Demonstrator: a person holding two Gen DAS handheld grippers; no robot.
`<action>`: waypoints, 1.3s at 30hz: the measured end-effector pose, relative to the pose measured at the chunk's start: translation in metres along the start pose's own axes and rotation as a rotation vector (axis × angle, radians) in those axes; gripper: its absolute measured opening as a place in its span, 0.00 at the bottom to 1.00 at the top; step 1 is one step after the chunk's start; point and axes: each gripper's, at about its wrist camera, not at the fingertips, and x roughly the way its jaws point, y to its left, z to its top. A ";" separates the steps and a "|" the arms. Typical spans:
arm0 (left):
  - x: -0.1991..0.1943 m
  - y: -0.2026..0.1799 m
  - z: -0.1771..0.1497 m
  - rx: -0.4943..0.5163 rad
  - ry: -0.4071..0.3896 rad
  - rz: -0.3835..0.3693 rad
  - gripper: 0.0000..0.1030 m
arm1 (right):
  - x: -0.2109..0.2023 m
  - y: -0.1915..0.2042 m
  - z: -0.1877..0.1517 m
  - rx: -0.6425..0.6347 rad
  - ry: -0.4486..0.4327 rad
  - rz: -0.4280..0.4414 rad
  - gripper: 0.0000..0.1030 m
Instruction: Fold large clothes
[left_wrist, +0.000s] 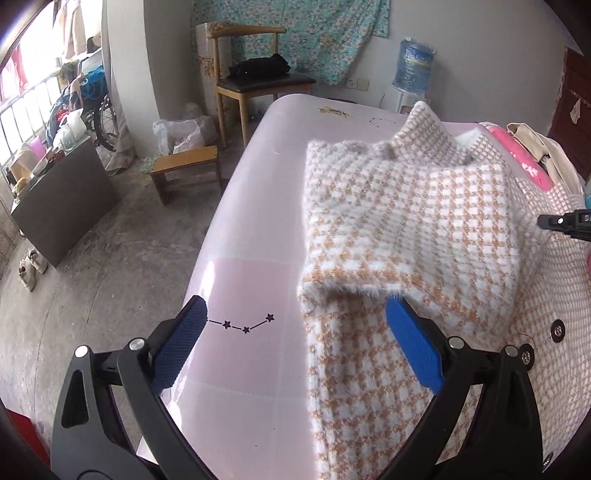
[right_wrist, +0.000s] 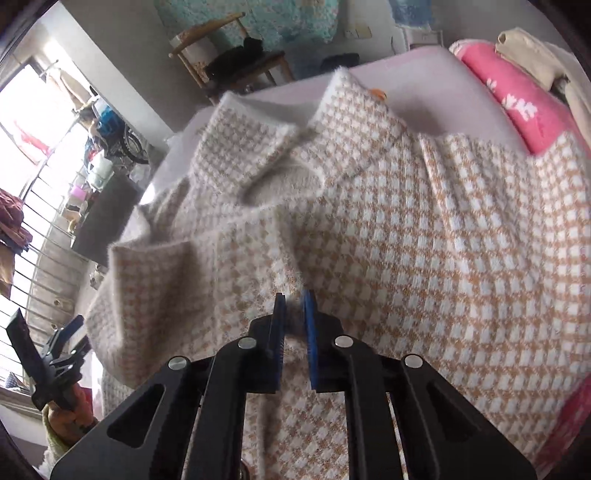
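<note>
Jacket (right_wrist: 424, 229) (one, houndstooth) on bed (left_wrist: 258, 206); right hand-held gripper (right_wrist: 294, 306) pinches its fabric; left hand-held gripper (left_wrist: 295, 317) spread, empty.

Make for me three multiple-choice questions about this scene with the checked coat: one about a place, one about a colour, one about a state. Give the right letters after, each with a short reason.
1. Where does the checked coat lie?
A. on the floor
B. on the pale pink bed
C. on the wooden chair

2. What colour are the pads of the left gripper?
A. blue
B. red
C. yellow

3. How is the right gripper?
A. wide open
B. out of view
C. shut on coat fabric

Answers:
1 B, the coat spreads over the pink sheet.
2 A, both pads show blue.
3 C, fabric sits pinched between its narrow pads.
</note>
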 end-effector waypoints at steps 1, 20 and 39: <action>0.002 0.000 0.000 0.002 0.006 0.005 0.89 | -0.015 0.004 0.003 -0.004 -0.044 0.021 0.09; 0.016 -0.010 0.004 0.052 0.073 -0.016 0.53 | -0.032 -0.078 -0.012 0.119 0.011 -0.093 0.39; 0.023 -0.018 -0.005 0.072 0.075 -0.034 0.36 | -0.005 -0.036 0.028 -0.111 -0.021 -0.294 0.09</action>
